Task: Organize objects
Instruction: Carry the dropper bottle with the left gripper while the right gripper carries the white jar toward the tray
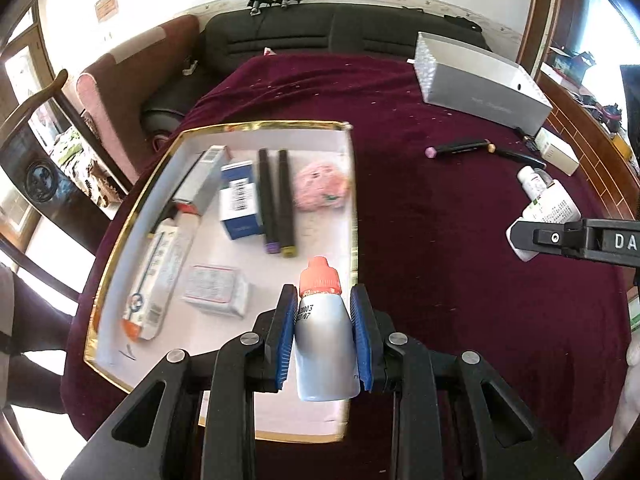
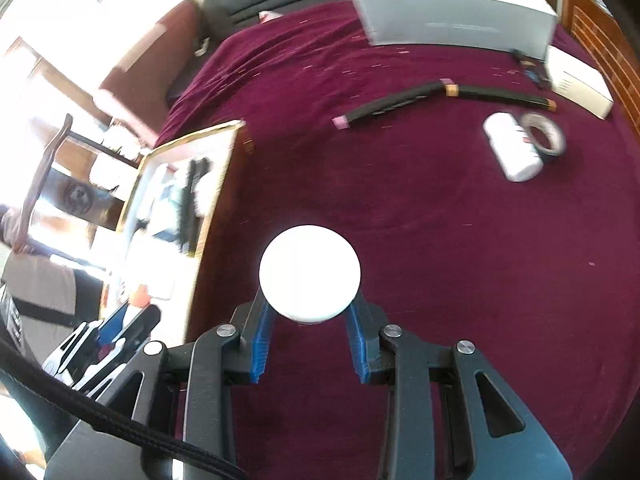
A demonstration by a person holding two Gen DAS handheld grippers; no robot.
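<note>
My left gripper (image 1: 324, 293) is shut on a small silver bottle (image 1: 322, 344) with an orange-pink cap, held upright over the near right part of a white gold-rimmed tray (image 1: 312, 148). The right wrist view shows the tray (image 2: 188, 138) at the left, blurred. My right gripper (image 2: 310, 308) is shut on a white bottle (image 2: 310, 272), seen end-on above the maroon cloth. In the left wrist view that bottle (image 1: 552, 208) shows a green-printed label, with the right gripper (image 1: 560, 236) at the right edge.
The tray holds several small boxes, two black markers (image 1: 276, 200) and a pink fluffy item (image 1: 320, 188). On the cloth lie two black markers (image 2: 392, 104), a white pill bottle (image 2: 512, 148), a tape roll (image 2: 544, 134), a silver box (image 1: 480, 76) and a small white box (image 1: 558, 152).
</note>
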